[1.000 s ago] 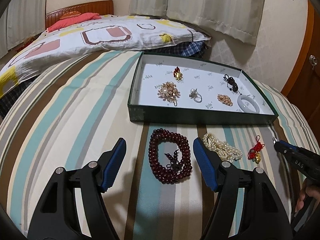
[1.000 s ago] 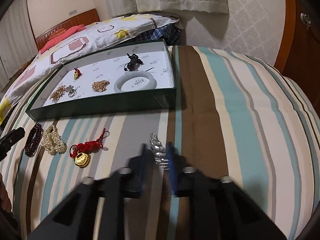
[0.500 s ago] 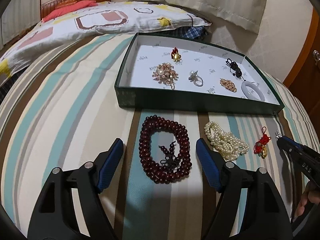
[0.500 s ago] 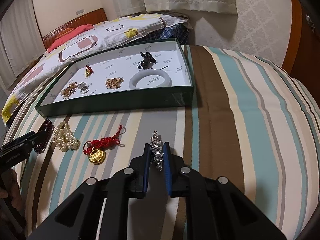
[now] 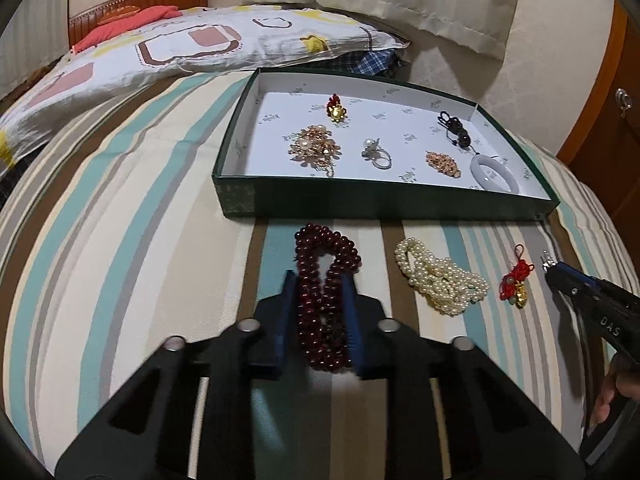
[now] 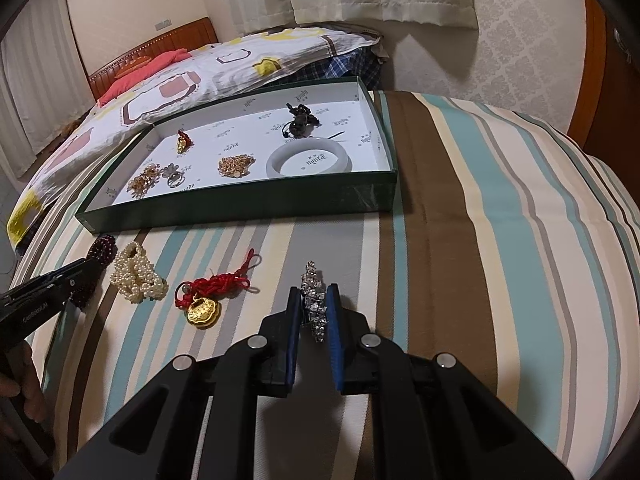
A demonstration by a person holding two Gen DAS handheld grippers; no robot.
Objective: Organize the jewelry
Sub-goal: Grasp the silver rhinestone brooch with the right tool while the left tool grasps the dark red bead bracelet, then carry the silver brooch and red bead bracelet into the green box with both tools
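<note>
Both grippers clamped on jewelry before the tray.

The left gripper (image 5: 319, 300) is closing on the red beads (image 5: 325, 280), pads squeezing the loop; the right gripper (image 6: 315, 309) is clamped on the crystal clip (image 6: 315, 300). Pearls (image 5: 440, 280) and a red charm (image 5: 516, 280) lie at 3 o'clock of the beads. The tray's (image 5: 384, 200) near wall stands at 12 o'clock, bare striped bedcover (image 6: 500, 260) right of it.

Warm indoor light, fairly dim — soft shadows below. Fisheye bends edges (dark vignette corners); slight blur lower down.
</note>
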